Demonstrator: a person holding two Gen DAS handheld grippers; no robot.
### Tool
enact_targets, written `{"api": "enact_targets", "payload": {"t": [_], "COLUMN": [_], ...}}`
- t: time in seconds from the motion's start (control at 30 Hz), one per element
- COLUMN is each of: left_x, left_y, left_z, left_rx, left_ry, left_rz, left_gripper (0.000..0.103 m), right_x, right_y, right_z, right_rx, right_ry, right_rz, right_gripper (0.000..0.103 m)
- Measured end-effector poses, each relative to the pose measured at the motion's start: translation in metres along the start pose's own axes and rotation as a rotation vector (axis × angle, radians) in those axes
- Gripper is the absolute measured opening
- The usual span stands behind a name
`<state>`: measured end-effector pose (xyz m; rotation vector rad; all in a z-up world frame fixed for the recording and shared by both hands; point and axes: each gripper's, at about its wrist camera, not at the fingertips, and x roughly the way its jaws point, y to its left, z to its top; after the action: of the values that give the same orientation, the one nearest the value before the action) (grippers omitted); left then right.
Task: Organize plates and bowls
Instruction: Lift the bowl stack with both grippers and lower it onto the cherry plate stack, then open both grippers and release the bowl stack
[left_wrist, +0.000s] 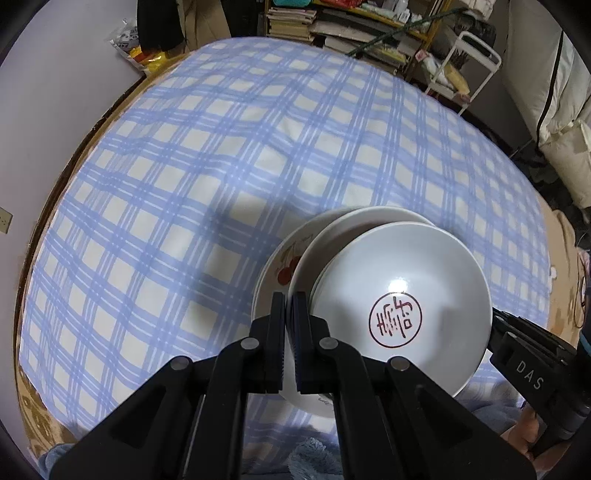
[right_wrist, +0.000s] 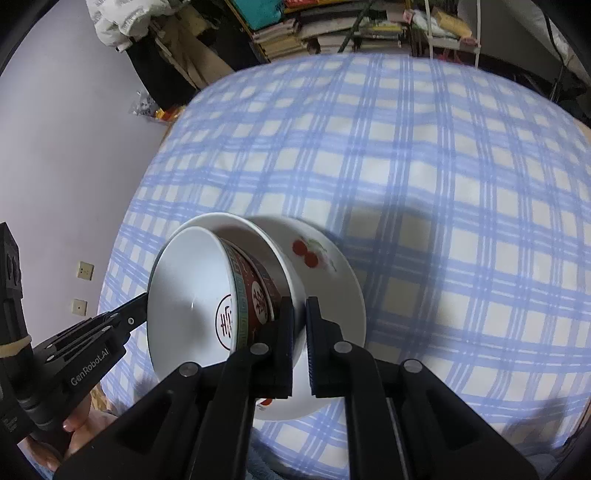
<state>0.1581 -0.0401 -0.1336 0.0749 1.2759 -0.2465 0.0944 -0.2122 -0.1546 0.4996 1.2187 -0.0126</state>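
A blue checked cloth (left_wrist: 229, 177) spreads ahead of the fingers. Beyond it stand stacked books (left_wrist: 291, 22) and a white rack (left_wrist: 476, 62).

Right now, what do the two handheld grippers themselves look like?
Both are matte black plastic with silver round pivot pins and flat, ribbed finger pads. The left gripper carries white "GenRobot.AI" lettering on its body in the right wrist view; the right gripper shows "DAS" in the left wrist view. No sleeves visible.

right gripper (right_wrist: 300, 314): clamped on white bowl (right_wrist: 288, 266) rim | red-patterned bowl (right_wrist: 192, 291) nested inside | cherry plate (right_wrist: 332, 273) beneath | checked cloth (right_wrist: 443, 184)
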Motion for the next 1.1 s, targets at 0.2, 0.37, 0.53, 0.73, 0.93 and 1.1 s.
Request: {"api": "enact_targets", "payload": {"t": [0.2, 0.37, 0.53, 0.73, 0.93, 1.1], "left_x": [0.004, 0.004, 0.003, -0.001, -0.006, -0.020], "left_y": [-0.003, -0.002, -0.004, -0.011, -0.005, -0.007], "left_z": [-0.002, -0.002, -0.003, -0.008, -0.011, -0.016], "left_rx": [0.013, 0.015, 0.032, 0.070, 0.041, 0.063], "left_ry": [0.000, -0.003, -0.015, -0.047, -0.063, -0.119], "left_rz": [0.003, -0.002, 0.002, 0.054, 0.046, 0.071], "left_gripper": [0.002, 0.002, 0.002, 0.006, 0.012, 0.016], "right_x": [0.009, 0.010, 0.011, 0.011, 0.007, -0.003], "right_y": [-0.006, -0.006, -0.007, -0.008, -0.004, -0.002], "right_z": [-0.004, -0.002, -0.002, -0.002, -0.005, -0.004], "right_rx": [0.011, 0.004, 0.007, 0.020, -0.008, -0.026], "right_ry": [0.021, 0.023, 0.024, 0.028, 0.006, -0.034], "right_rz": [0.002, -0.003, -0.009, 0.013, -0.015, -0.022], "right_gripper": [0.010, 0.010, 0.010, 0.010, 0.009, 0.009]}}
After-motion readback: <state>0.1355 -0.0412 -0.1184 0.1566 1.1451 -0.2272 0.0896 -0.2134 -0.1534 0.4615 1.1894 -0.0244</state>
